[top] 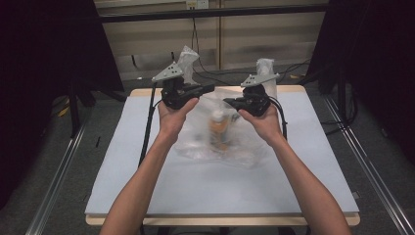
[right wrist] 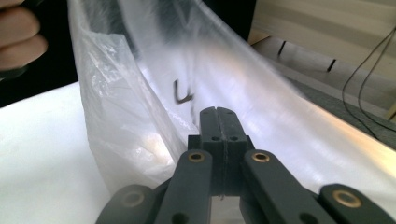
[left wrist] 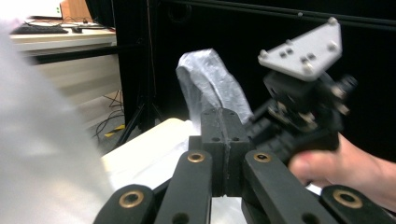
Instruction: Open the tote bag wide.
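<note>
Grippers, left gripper [top: 211, 89] and right gripper [top: 228, 102], both clamped tight on clear plastic bag [top: 235, 147] handles, lifting it over white table [top: 147, 186] with orange bottle [top: 219, 128] inside; judgement: pull handles apart evenly, keep bottle centred

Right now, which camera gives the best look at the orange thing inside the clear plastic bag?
The high view: the blurred orange bottle-like item sits inside the clear plastic bag, between the grippers. The left gripper view catches a raised corner of the bag; the right gripper view its stretched film.
</note>
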Motion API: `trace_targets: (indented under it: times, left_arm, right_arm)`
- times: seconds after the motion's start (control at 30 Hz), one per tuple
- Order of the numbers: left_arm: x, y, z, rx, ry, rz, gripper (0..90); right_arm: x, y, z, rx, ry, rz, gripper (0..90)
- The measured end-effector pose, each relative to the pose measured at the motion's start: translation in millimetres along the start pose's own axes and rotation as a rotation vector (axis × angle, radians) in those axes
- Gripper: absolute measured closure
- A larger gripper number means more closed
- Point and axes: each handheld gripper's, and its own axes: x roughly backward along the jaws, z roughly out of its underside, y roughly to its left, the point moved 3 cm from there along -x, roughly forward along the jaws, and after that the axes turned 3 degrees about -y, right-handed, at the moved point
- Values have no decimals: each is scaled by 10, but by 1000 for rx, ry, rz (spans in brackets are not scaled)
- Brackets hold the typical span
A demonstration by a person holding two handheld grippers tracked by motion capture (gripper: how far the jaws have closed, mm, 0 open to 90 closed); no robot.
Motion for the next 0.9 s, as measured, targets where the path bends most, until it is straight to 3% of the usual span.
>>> trace_targets:
  times: [0.17,0.23,0.37,0.63,0.77,0.9]
  left_arm:
    - [-90,91,135,21,39,-17,900]
    - [-120,135,226,36,56,-24,900]
    - [-165,183,388,26,104,-43,900]
    - [-206,298,716,33,215,-107,900]
    - [-206,325,860,49,244,-97,900]
    - [-234,306,985,31,297,-75,900]
  right_arm:
    - [-32,153,189,8,25,-18,900]
    - [-39,159,285,-5,29,-26,900]
    - [-19,123,406,-36,13,-36,900]
    - [24,165,535,-37,29,-42,900]
    - [28,144,643,-41,53,-28,900]
    - [-1,123,769,-54,83,-25,900]
